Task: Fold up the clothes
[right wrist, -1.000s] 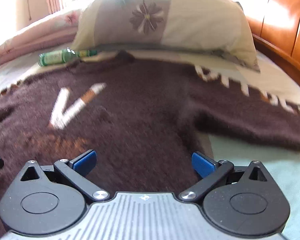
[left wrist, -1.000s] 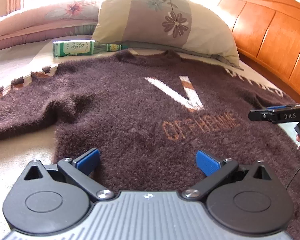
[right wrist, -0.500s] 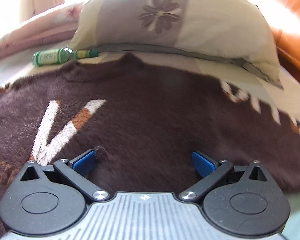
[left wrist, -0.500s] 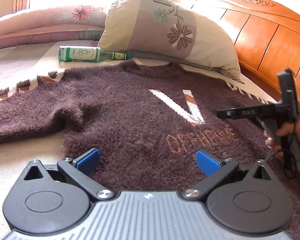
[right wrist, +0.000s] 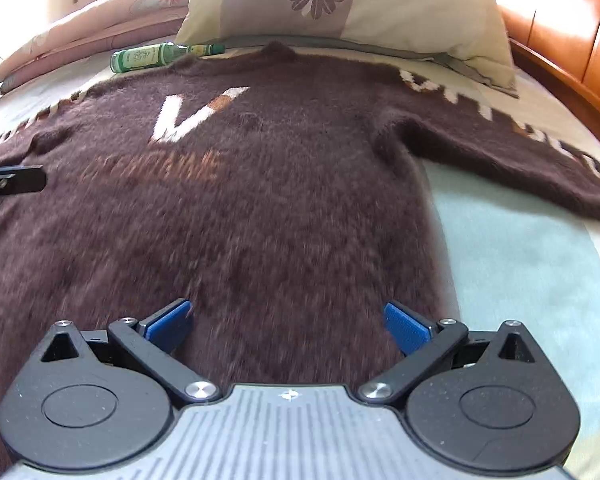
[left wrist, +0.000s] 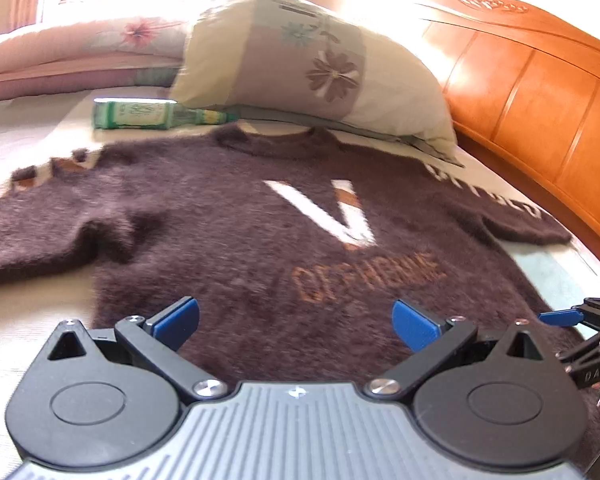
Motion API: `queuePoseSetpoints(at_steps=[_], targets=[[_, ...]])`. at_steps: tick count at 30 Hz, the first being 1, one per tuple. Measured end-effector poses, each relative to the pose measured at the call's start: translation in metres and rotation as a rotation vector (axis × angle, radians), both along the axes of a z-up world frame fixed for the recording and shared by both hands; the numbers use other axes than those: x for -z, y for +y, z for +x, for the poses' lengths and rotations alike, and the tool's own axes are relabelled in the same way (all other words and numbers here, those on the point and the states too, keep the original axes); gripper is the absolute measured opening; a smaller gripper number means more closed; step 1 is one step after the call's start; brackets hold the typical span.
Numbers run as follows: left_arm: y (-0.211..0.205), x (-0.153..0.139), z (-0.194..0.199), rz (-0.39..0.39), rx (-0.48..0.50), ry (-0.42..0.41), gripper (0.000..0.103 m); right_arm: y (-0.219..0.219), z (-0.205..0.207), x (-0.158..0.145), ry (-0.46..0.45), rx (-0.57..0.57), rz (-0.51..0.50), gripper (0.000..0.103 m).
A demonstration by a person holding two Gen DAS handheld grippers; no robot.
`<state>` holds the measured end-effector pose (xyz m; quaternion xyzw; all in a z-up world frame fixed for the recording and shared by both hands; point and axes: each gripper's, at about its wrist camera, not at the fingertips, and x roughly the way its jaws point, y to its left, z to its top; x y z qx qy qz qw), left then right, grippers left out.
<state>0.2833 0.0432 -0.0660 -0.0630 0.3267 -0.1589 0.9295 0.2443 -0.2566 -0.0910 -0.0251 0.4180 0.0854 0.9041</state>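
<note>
A bed [right wrist: 520,256] with a pale cover fills my view, its orange wooden headboard [left wrist: 540,92] along the right. Spread flat across it, front up, lies the fuzzy brown sweater [right wrist: 260,200], sleeves stretched out to either side, a white V and orange lettering on the chest. Beyond its collar leans a floral pillow [left wrist: 300,64], with a folded quilt [right wrist: 80,36] to its left. A green glass bottle [right wrist: 152,55] lies on its side just beside the left shoulder. My left claw [left wrist: 295,320] hangs over the hem, spread wide, gripping nothing. My right claw [right wrist: 288,322] is likewise released, near the sweater's right edge.
</note>
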Motion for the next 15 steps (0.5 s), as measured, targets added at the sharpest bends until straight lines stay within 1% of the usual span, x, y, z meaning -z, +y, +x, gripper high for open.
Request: queuePoseSetpoints(at_steps=[2,4,6,8,11,13,15], targets=[[-0.004,0.002,-0.002,0.000,0.020,0.003,0.102,0.000,-0.003,-0.001,0.000,0.005,0.002,0.103],[-0.008,0.003,-0.004,0.020,0.031,-0.003,0.102,-0.002,-0.003,-0.004,0.013,0.016,0.021,0.103],[-0.012,0.003,-0.007,0.044,0.039,-0.013,0.102,-0.009,-0.002,-0.011,0.028,0.017,0.045,0.103],[-0.013,0.005,-0.006,0.052,0.041,-0.005,0.102,-0.022,0.003,-0.019,0.025,0.027,0.043,0.103],[-0.015,0.007,-0.004,0.053,0.047,0.017,0.102,-0.051,0.015,-0.033,-0.027,0.099,0.004,0.103],[-0.015,0.007,-0.004,0.058,0.048,0.009,0.102,-0.081,0.028,-0.042,-0.056,0.171,0.036,0.103],[-0.015,0.007,-0.006,0.066,0.027,-0.016,0.102,-0.113,0.041,-0.051,-0.086,0.244,0.072,0.103]])
